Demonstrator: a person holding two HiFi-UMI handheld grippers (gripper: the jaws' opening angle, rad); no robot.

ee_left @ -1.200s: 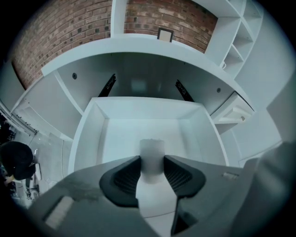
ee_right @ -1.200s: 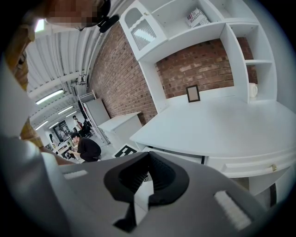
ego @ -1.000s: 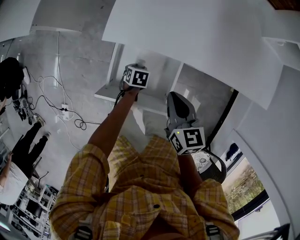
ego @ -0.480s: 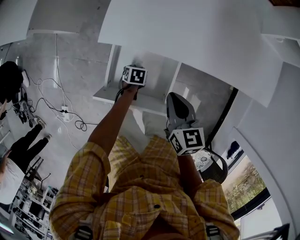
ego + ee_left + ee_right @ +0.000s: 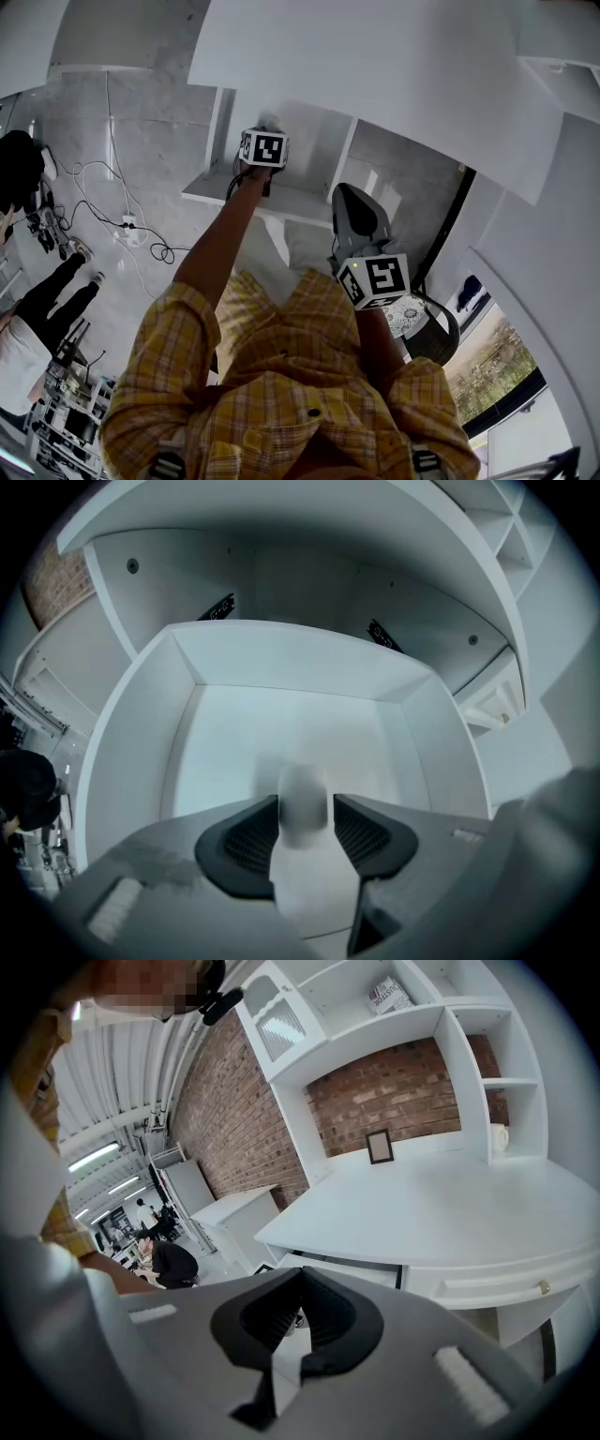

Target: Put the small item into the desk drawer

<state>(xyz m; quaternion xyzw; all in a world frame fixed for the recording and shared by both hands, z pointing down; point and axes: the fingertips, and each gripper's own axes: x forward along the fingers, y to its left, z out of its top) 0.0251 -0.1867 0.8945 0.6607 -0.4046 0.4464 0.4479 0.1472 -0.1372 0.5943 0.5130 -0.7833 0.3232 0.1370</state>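
A small white item [image 5: 302, 808], blurred, sits between the two black pads of my left gripper [image 5: 306, 829]. The jaws are opening, and a thin gap shows beside the item. Below it lies the open white desk drawer [image 5: 178, 672], whose floor is bare. In the head view the left gripper [image 5: 264, 141] reaches over that drawer [image 5: 291, 204], under the edge of the white desk top [image 5: 394, 75]. My right gripper [image 5: 358, 214] hangs back near the person's body. Its pads [image 5: 281, 1312] meet at the tips with nothing between them. The right gripper view shows the drawer [image 5: 349, 1269] pulled out.
A person in dark clothes [image 5: 26, 281] crouches at the left, with cables [image 5: 112, 211] on the floor. A round patterned object [image 5: 412, 319] lies at the right. On the desk [image 5: 441, 1204] stand a small picture frame [image 5: 379, 1146] and a mug [image 5: 498, 1135].
My left gripper has moved slightly farther over the drawer. The right gripper has stayed where it was.
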